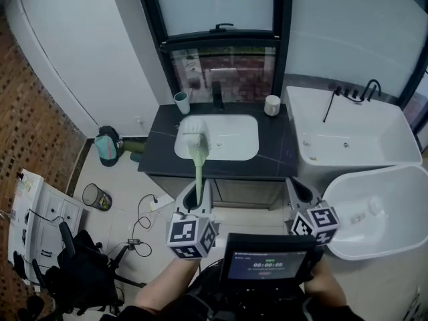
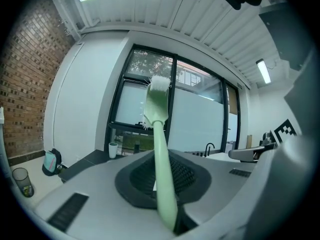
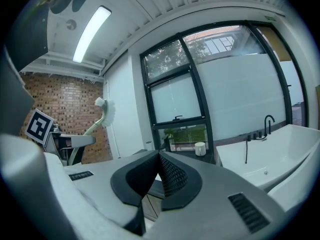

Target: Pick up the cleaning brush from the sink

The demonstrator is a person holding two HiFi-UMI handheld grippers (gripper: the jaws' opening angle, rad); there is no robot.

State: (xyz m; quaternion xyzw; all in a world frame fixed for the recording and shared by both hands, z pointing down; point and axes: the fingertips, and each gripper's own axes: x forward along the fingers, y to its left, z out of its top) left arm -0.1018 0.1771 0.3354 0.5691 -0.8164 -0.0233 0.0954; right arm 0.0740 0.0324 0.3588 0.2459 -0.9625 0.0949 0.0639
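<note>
The left gripper (image 1: 198,192) pinches the cleaning brush (image 1: 198,158) by its handle's near end. The brush looks light, stiff, possibly slippery. The right gripper (image 1: 302,194) is closed and empty.

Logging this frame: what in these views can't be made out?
- Brush handle end: hidden between the left gripper jaws, every view.
- Sink, left part: head view, covered by the brush head.
- Screen small print: head view, too small.
- Bin contents: head view, too small.
</note>
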